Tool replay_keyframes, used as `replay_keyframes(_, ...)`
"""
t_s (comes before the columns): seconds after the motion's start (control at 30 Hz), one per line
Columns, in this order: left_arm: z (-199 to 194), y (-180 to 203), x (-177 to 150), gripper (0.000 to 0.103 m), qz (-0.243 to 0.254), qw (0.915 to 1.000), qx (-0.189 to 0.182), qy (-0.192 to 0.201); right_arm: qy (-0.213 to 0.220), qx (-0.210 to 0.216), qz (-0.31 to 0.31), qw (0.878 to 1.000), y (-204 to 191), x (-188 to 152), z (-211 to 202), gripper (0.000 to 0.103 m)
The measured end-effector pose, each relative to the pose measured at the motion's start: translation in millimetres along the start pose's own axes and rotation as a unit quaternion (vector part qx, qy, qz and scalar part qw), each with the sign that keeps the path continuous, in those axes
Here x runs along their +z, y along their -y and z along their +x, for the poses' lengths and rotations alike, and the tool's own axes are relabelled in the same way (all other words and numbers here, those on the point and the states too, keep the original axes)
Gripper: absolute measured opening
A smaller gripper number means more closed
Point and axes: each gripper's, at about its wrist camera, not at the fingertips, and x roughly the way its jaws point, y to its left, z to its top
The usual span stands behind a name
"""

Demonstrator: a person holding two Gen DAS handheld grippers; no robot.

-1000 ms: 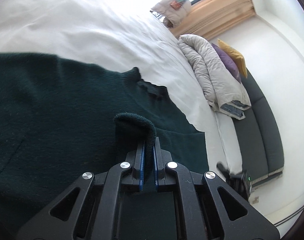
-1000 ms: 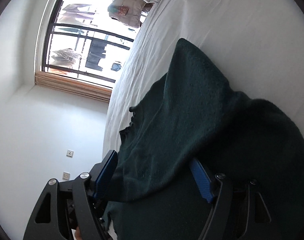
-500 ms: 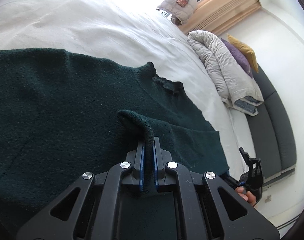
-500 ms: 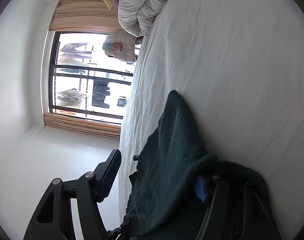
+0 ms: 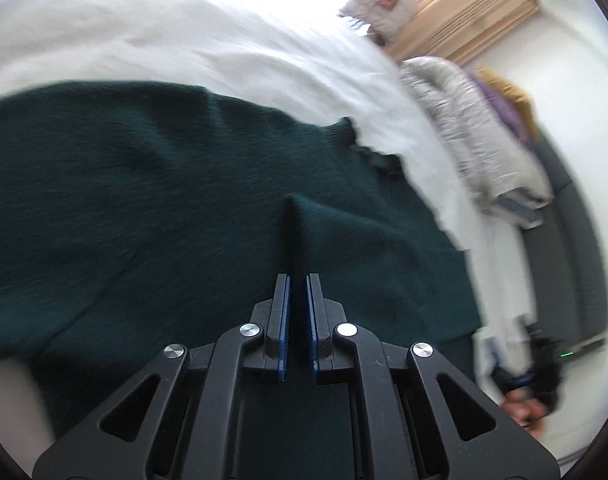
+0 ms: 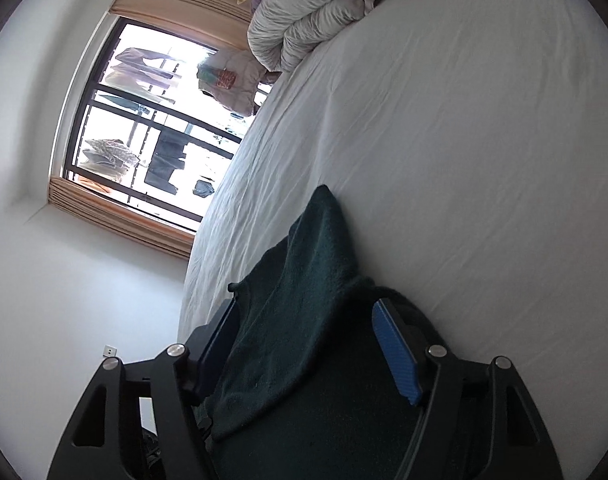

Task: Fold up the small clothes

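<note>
Two hand-held grippers are engaged: the left hand-held gripper (image 5: 297,284) is clamped on a fold of the dark green knitted sweater (image 5: 152,200), spread on the white bed (image 5: 184,28). The right hand-held gripper (image 6: 308,320), jaws apart and lately widening, has cloth between them, unpressed. A fold seems in hand; next, the held edge should be laid flat.

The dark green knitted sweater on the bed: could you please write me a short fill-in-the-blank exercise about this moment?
1. The dark green knitted sweater lies on a ____ bed sheet.
2. The left claw is ____ on a fold of the sweater.
3. The right claw stands ____, with sweater fabric between its blue pads.

Missing words: white; shut; open
</note>
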Motion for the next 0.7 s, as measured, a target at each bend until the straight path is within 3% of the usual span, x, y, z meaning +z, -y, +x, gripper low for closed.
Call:
replay_keyframes(0.1,-25,20,2,0.007,0.038,0.9969,0.025,0.063,-0.014,0.017,-0.042,0.999,-29,6,9,0.072)
replay_keyframes(0.2,-29,54,4,0.007,0.099,0.9906,0.02,0.092,-0.048,0.051,-0.082,0.994,-56,-2,41,0.068)
replay_keyframes(0.3,6,79,2,0.007,0.155,0.9853,0.034,0.064,-0.109,0.093,-0.09,0.986,-67,-17,83,0.059)
replay_keyframes(0.4,51,78,-8,0.007,0.184,0.979,0.087,0.011,-0.157,0.064,-0.08,0.982,-55,-26,130,0.053)
replay_keyframes(0.43,57,74,-12,0.007,0.188,0.9781,0.088,0.012,-0.163,0.043,-0.083,0.982,-47,-27,141,0.035)
replay_keyframes(0.47,57,70,-13,0.007,0.188,0.9787,0.079,0.024,-0.161,0.023,-0.088,0.983,-39,-26,147,0.009)
replay_keyframes(0.5,57,67,-13,0.007,0.182,0.9807,0.069,0.024,-0.157,0.007,-0.088,0.984,-30,-22,150,0.001)
replay_keyframes(0.57,58,63,-11,0.007,0.172,0.9831,0.057,0.023,-0.137,0.017,-0.049,0.989,-10,-3,144,0.0)
replay_keyframes(0.7,62,56,-12,0.007,0.162,0.9856,0.037,0.031,-0.054,-0.035,-0.032,0.997,3,42,120,0.003)
